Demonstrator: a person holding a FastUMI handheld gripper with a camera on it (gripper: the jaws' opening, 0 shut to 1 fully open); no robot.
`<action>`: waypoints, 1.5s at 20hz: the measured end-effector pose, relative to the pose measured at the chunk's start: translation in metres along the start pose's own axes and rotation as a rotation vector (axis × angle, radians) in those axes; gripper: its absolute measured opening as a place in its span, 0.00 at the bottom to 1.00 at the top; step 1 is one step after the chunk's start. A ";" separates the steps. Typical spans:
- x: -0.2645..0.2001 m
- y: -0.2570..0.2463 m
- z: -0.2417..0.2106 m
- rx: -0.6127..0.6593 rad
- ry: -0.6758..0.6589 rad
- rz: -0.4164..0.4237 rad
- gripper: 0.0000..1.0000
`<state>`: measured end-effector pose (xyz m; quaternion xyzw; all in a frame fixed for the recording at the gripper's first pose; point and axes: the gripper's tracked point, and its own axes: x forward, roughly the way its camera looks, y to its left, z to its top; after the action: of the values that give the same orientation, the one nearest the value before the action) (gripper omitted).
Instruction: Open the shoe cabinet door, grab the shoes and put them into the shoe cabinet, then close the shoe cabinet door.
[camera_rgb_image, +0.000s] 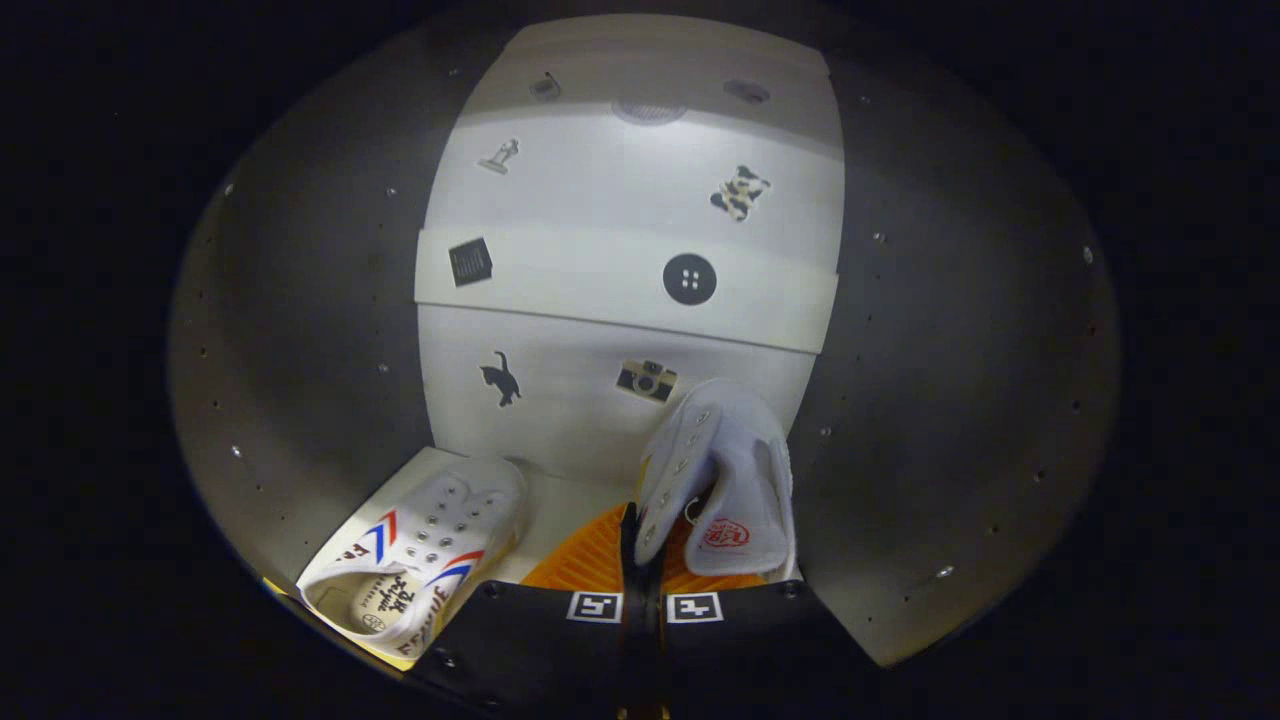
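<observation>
Holding one shoe by its side wall, the hand-held gripper is closed with both fingers pressed on the material, so the shoe hangs toe-up for carrying into the shoe cabinet. The second shoe is already laid on the cabinet floor to the left, leaving room alongside. The stickered back panel is seen beyond the fingers.
</observation>
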<state>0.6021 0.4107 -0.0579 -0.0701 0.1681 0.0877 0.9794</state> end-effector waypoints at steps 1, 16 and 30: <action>0.005 -0.002 -0.002 0.021 0.011 -0.009 0.02; -0.068 0.025 0.008 -0.001 -0.014 0.010 0.96; -0.339 0.086 -0.024 0.029 -0.381 0.197 0.98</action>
<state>0.2631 0.4401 0.0257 -0.0212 -0.0127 0.1922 0.9810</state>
